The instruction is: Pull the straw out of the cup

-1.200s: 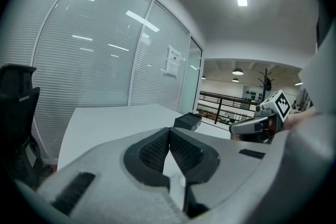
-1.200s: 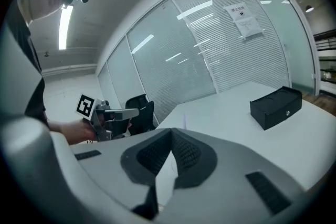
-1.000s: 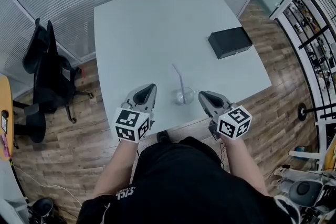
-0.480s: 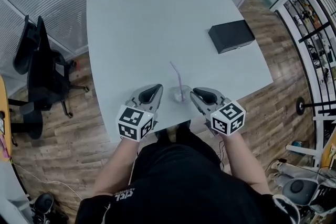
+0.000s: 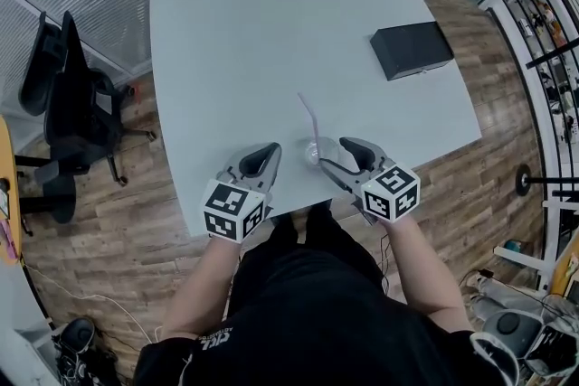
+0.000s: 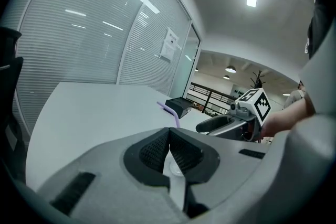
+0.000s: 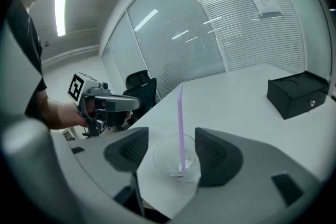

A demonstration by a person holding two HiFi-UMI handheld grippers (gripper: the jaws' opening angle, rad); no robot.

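A clear plastic cup [image 5: 314, 151] with a purple straw [image 5: 308, 115] leaning in it stands near the front edge of the white table [image 5: 271, 32]. My right gripper [image 5: 330, 156] is at the cup. Its jaws are opening, and in the right gripper view the cup [image 7: 176, 161] and straw [image 7: 180, 123] stand between the two pads [image 7: 215, 153] without being pressed. My left gripper [image 5: 269, 149] hovers just left of the cup with its pads [image 6: 157, 149] together on nothing. The left gripper view shows the straw's tip [image 6: 169, 110] above the jaws.
A black box [image 5: 412, 50] lies at the table's far right, also in the right gripper view [image 7: 299, 94]. A black office chair [image 5: 63, 113] stands left of the table on the wood floor. Glass walls with blinds run behind the table.
Both grippers have come down to the table's front edge. The right gripper has moved in on the cup and its jaws, shut before, now stand apart round it.
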